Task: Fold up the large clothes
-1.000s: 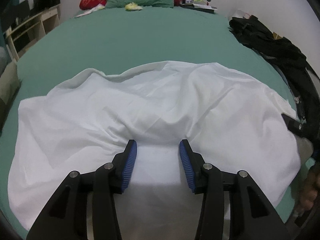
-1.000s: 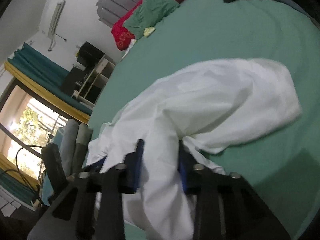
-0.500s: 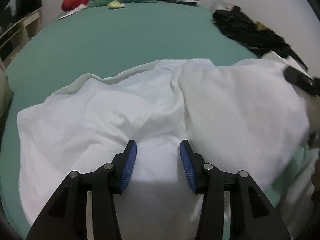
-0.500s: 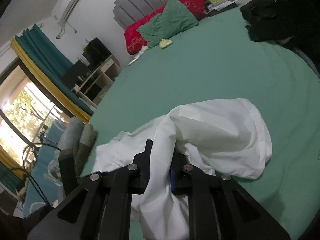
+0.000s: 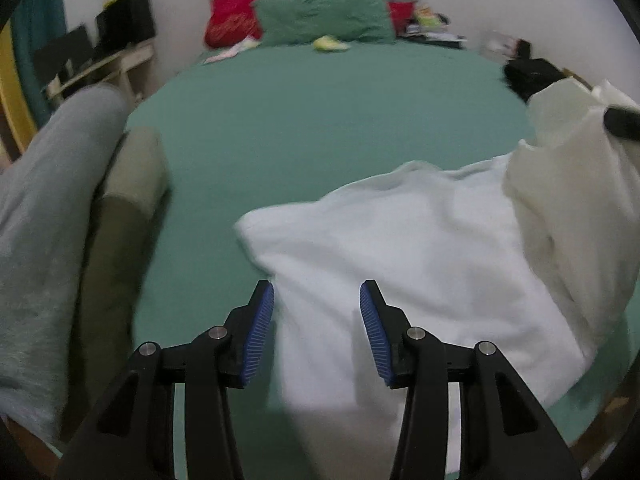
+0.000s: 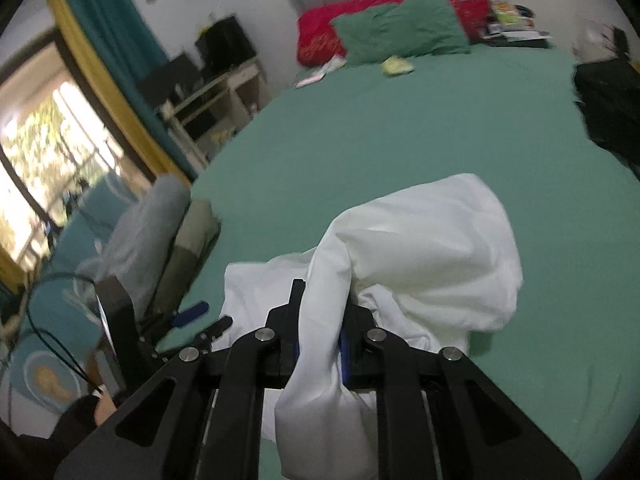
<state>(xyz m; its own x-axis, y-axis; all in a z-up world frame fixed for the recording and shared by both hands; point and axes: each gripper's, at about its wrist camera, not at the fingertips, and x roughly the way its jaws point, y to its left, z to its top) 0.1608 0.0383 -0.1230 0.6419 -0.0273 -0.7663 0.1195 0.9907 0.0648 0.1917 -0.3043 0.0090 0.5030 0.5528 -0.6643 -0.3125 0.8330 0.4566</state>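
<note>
A large white garment (image 5: 420,256) lies bunched on the green bed (image 5: 320,120). My left gripper (image 5: 317,332) is open, its blue pads hovering over the garment's near left edge, holding nothing. My right gripper (image 6: 320,336) is shut on a fold of the white garment (image 6: 432,256) and holds it lifted above the bed; the cloth hangs down between the fingers. In the left wrist view the raised fold shows at the right (image 5: 568,184), with the right gripper's black tip (image 5: 622,122) at the edge.
Folded grey and olive clothes (image 5: 60,220) are stacked at the bed's left edge. Red and green pillows (image 5: 320,20) lie at the head. A black clothes pile (image 6: 608,104) sits at the right. Shelves (image 6: 208,104) and a window stand left.
My right gripper has lifted the gripped fold higher and carried it leftward over the garment. My left gripper has shifted left, toward the garment's left edge, staying open.
</note>
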